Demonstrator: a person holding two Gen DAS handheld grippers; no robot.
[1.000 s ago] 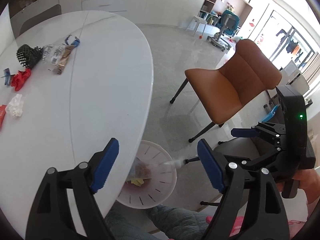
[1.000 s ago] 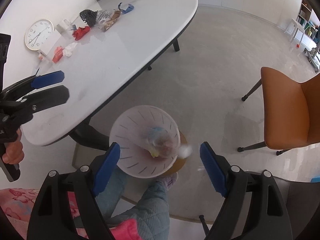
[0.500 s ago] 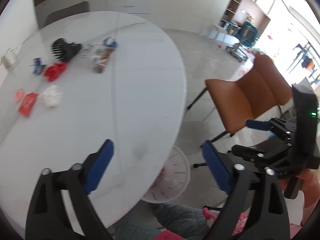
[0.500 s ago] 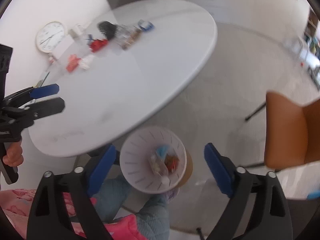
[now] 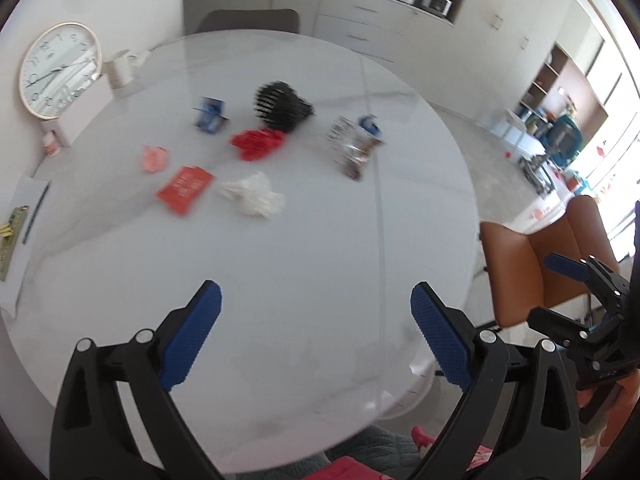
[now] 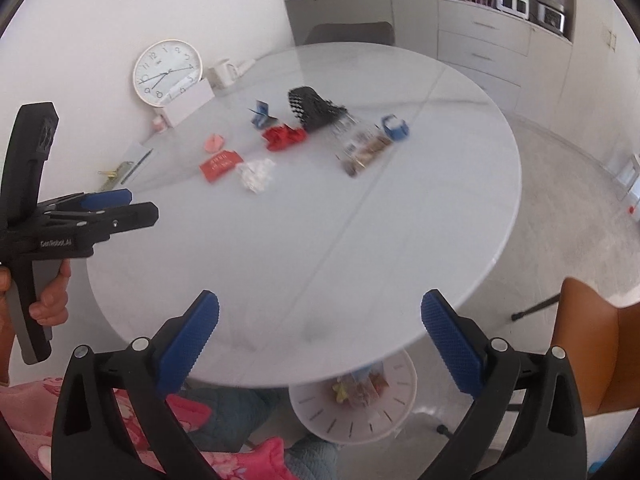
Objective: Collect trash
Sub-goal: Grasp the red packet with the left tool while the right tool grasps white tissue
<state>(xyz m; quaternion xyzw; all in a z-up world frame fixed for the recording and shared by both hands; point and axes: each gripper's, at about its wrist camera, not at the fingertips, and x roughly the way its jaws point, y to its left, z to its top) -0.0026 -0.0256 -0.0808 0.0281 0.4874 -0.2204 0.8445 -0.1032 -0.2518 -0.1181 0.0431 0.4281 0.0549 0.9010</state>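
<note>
L-wrist view: trash (image 5: pixel 256 196) far ahead of empty left gripper (image 5: pixel 316 332) jaws.

- Your table (image 5: pixel 360 240) has a smooth, glossy white top with faint grey marbling; it mirrors the window light.
- The blue pads (image 5: pixel 192 336) on your left gripper (image 5: pixel 316 340) look like knobbly, matt rubber; the arms behind them are matt black plastic with bright metal rivets.
- The white wad (image 5: pixel 254 194) looks like crumpled soft paper.
- The red packet (image 5: pixel 184 188) looks like flat, slightly shiny foil or paper.
- The clear wrapper (image 5: pixel 354 146) is glossy crinkled plastic.
- The black mesh piece (image 5: pixel 282 106) looks matt and open-woven.
- The chair (image 5: pixel 532 264) looks like smooth tan leather.
- The bin (image 6: pixel 356 408) under the table edge is translucent white plastic.
</note>
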